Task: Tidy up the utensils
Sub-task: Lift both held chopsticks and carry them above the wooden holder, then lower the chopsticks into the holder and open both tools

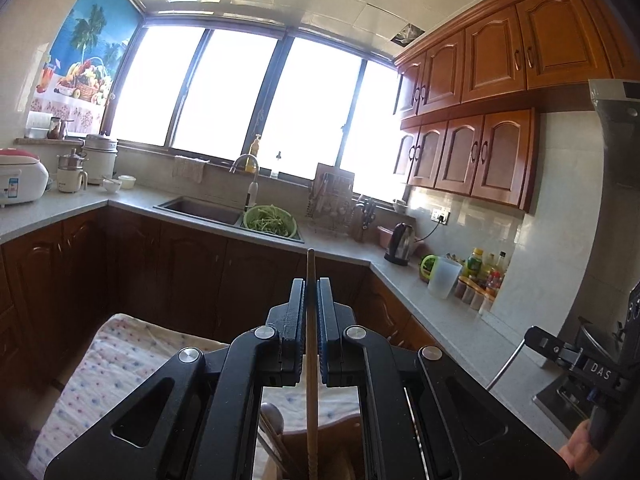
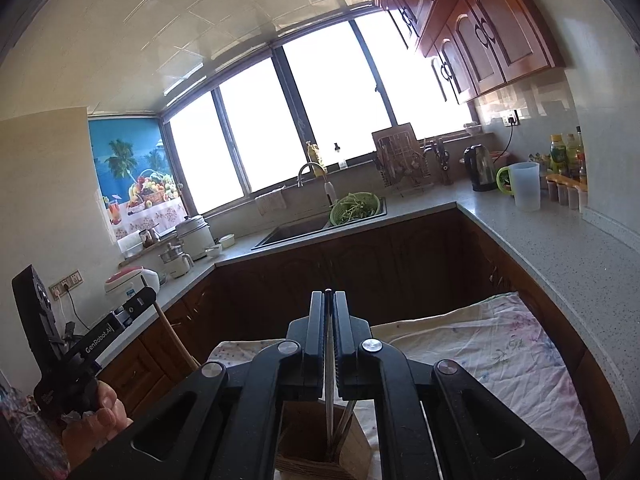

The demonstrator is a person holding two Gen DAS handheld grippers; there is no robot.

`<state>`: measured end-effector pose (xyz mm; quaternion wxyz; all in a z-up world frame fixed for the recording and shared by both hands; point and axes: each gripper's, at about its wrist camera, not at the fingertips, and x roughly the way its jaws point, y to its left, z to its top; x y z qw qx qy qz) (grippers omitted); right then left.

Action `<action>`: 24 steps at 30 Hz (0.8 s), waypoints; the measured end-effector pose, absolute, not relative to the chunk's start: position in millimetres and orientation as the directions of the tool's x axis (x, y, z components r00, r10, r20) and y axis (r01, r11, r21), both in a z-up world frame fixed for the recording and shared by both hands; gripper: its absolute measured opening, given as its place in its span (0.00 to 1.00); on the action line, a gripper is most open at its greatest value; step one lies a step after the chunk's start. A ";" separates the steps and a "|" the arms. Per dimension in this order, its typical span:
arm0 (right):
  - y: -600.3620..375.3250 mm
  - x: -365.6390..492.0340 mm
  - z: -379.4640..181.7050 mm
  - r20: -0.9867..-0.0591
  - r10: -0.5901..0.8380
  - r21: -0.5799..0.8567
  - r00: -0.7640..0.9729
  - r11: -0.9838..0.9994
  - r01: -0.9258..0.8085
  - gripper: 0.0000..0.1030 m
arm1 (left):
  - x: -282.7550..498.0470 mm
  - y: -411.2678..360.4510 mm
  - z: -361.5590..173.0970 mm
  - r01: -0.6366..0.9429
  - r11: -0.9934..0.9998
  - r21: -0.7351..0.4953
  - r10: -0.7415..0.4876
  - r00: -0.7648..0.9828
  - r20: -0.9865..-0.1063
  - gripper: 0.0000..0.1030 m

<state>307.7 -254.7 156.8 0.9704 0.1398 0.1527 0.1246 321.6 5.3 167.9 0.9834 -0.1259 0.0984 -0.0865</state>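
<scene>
Chopstick (image 1: pixel 311 360) stands clamped in my left gripper (image 1: pixel 311 292), wooden, its long axis running straight along the fingers, tip poking out past them toward the sink (image 1: pixel 200 209) and its lower end dropping toward a wooden holder (image 1: pixel 336 436) where other utensil handles (image 1: pixel 272 420) show. My right gripper (image 2: pixel 329 304) is closed on a thin metal utensil (image 2: pixel 329 396), upright too, its lower end inside the wooden holder on the patterned cloth (image 2: pixel 500 352). From the right wrist view I see my left gripper off to the side with its wooden stick slanting down.
</scene>
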 end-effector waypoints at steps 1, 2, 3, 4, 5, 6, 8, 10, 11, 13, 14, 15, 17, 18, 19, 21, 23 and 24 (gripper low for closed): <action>-253.9 309.9 150.9 -0.269 0.283 0.311 0.921 0.930 -0.195 0.04 | 323.0 4.2 161.4 0.137 0.955 -0.263 -0.188 0.966 -0.178 0.04; -253.8 311.9 144.8 -0.276 0.283 0.315 0.919 0.930 -0.192 0.04 | 324.5 3.1 154.8 0.132 0.956 -0.261 -0.184 0.965 -0.187 0.04; -253.7 313.9 138.6 -0.282 0.286 0.322 0.916 0.927 -0.191 0.04 | 325.8 1.6 148.1 0.130 0.957 -0.260 -0.185 0.962 -0.200 0.04; -253.9 316.1 132.7 -0.291 0.288 0.327 0.912 0.926 -0.188 0.04 | 326.8 1.0 141.6 0.128 0.956 -0.263 -0.185 0.960 -0.208 0.04; -253.0 317.5 127.0 -0.300 0.289 0.330 0.909 0.925 -0.186 0.04 | 326.7 1.6 135.6 0.123 0.956 -0.265 -0.184 0.959 -0.216 0.04; -252.8 319.2 121.6 -0.308 0.291 0.335 0.906 0.924 -0.184 0.04 | 327.0 1.8 129.9 0.120 0.956 -0.266 -0.184 0.956 -0.228 0.04; -251.9 321.0 112.0 -0.323 0.290 0.340 0.901 0.924 -0.176 0.04 | 322.7 2.4 123.8 0.105 0.960 -0.259 -0.164 0.962 -0.220 0.04; -251.2 323.4 104.4 -0.339 0.293 0.347 0.894 0.922 -0.170 0.04 | 317.2 5.0 123.7 0.102 0.963 -0.249 -0.158 0.964 -0.215 0.04; -250.3 324.3 100.6 -0.347 0.293 0.350 0.891 0.922 -0.167 0.04 | 316.8 5.0 124.7 0.103 0.963 -0.247 -0.159 0.964 -0.215 0.04; -247.8 326.5 94.6 -0.358 0.293 0.353 0.887 0.921 -0.162 0.04 | 314.7 6.9 123.3 0.107 0.966 -0.236 -0.161 0.962 -0.220 0.04; -246.7 326.2 92.2 -0.360 0.292 0.353 0.886 0.922 -0.160 0.04 | 313.7 7.9 120.5 0.111 0.966 -0.233 -0.165 0.960 -0.225 0.04; -244.9 325.7 90.8 -0.362 0.290 0.350 0.886 0.923 -0.159 0.04 | 312.6 9.1 117.0 0.111 0.967 -0.227 -0.165 0.958 -0.233 0.04; -243.2 324.6 87.7 -0.366 0.287 0.343 0.885 0.926 -0.158 0.04 | 309.5 10.5 107.6 0.107 0.969 -0.224 -0.164 0.953 -0.255 0.05; -242.6 323.1 87.7 -0.364 0.283 0.337 0.887 0.928 -0.158 0.04 | 308.6 11.1 101.8 0.109 0.968 -0.227 -0.170 0.948 -0.269 0.05; -242.1 322.2 88.5 -0.365 0.280 0.331 0.888 0.930 -0.158 0.04 | 308.2 11.0 95.9 0.109 0.967 -0.231 -0.174 0.943 -0.284 0.05; -242.4 322.5 89.9 -0.368 0.275 0.322 0.888 0.934 -0.156 0.04 | 308.2 9.6 84.9 0.112 0.965 -0.238 -0.185 0.933 -0.310 0.05; -240.6 322.5 90.8 -0.371 0.268 0.308 0.889 0.939 -0.154 0.04 | 309.5 7.2 75.5 0.115 0.963 -0.245 -0.195 0.923 -0.333 0.05; -240.5 323.0 90.8 -0.373 0.267 0.307 0.889 0.939 -0.154 0.04 | 308.1 6.9 74.3 0.112 0.963 -0.244 -0.189 0.927 -0.323 0.06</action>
